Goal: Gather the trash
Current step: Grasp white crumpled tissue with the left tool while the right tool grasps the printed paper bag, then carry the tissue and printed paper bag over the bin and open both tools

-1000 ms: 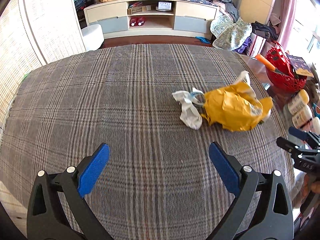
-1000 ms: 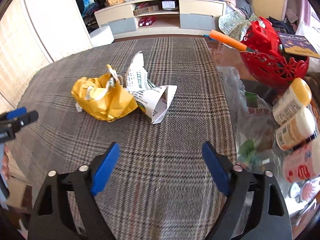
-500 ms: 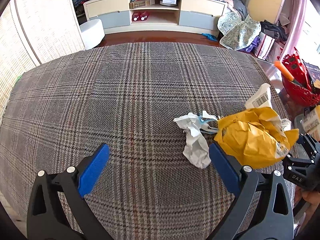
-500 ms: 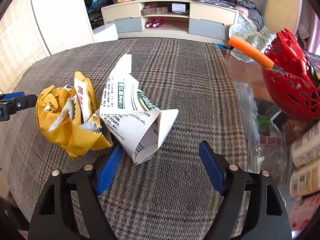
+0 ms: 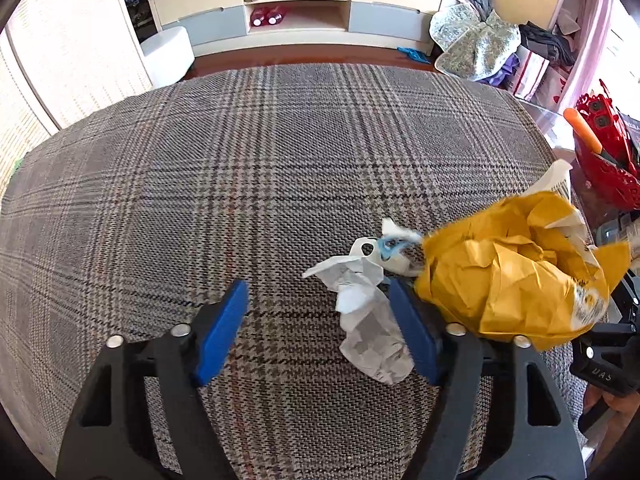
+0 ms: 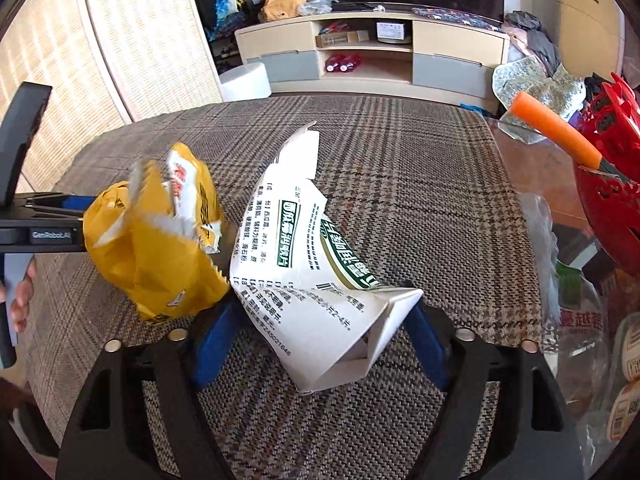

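Plaid-covered counter [image 5: 248, 168], TV cabinet [image 5: 296, 4] beyond. Your left claw [image 5: 320, 332] gapes beside the crumpled white paper [image 5: 368, 320]; your right claw [image 6: 316, 336] straddles (not pinching) the flattened carton [image 6: 316, 280] near the right edge, yellow bag [image 6: 160, 248] alongside.

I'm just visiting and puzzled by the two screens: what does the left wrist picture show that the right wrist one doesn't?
Only the left wrist view shows the crumpled white paper lying between the left gripper pads. Only the right wrist view shows the flattened printed carton between the right gripper pads. Both show the yellow bag on the plaid cloth and the red basket.
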Demonstrator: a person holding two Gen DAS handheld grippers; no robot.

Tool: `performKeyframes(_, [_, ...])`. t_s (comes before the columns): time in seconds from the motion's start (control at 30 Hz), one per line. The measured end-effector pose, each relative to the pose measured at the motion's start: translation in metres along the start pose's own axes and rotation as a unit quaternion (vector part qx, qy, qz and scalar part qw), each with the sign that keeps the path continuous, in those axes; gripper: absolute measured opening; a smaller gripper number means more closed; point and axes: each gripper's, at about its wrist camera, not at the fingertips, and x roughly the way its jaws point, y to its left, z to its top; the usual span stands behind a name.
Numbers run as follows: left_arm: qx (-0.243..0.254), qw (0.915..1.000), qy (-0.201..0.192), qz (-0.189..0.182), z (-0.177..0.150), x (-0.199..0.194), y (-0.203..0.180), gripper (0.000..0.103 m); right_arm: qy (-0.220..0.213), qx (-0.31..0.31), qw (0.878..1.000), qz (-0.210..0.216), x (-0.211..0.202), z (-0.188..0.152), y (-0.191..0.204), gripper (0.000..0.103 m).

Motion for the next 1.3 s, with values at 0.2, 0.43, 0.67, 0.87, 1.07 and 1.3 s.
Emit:
performKeyframes(0.2, [0.022, 0.9996, 0.011, -0.011, -0.005, 0.006, -0.013, 0.043, -0.007, -0.002, 1.0, -0.006, -0.001, 0.0, -0.001, 0.064])
performKeyframes(0.43, [0.036, 0.9989, 0.017, -0.027, -0.016, 0.003, -0.025, 0.021, -0.016, 0.001, 1.0, -0.02, -0.019, -0.01, -0.012, 0.063])
performKeyframes(0.67, [0.044, 0.9986, 0.011, -0.027, -0.036, -0.017, -0.025, 0.017, -0.02, 0.013, 0.999, -0.036, -0.051, -0.029, -0.022, 0.063])
performKeyframes(0.87, [0.044, 0.9982, 0.011, -0.039, -0.071, -0.046, -0.02, 0.016, -0.012, 0.017, 0.999, -0.044, -0.085, -0.057, -0.012, 0.063])
performKeyframes(1.07, [0.055, 0.9974, 0.009, -0.046, -0.122, -0.085, -0.02, 0.016, -0.009, 0.023, 0.999, -0.043, -0.13, -0.087, 0.015, 0.063])
performKeyframes(1.3, [0.06, 0.9958, -0.006, -0.069, -0.188, -0.141, -0.024, 0.016, -0.025, 0.038, 0.998, -0.035, -0.189, -0.122, 0.052, 0.063])
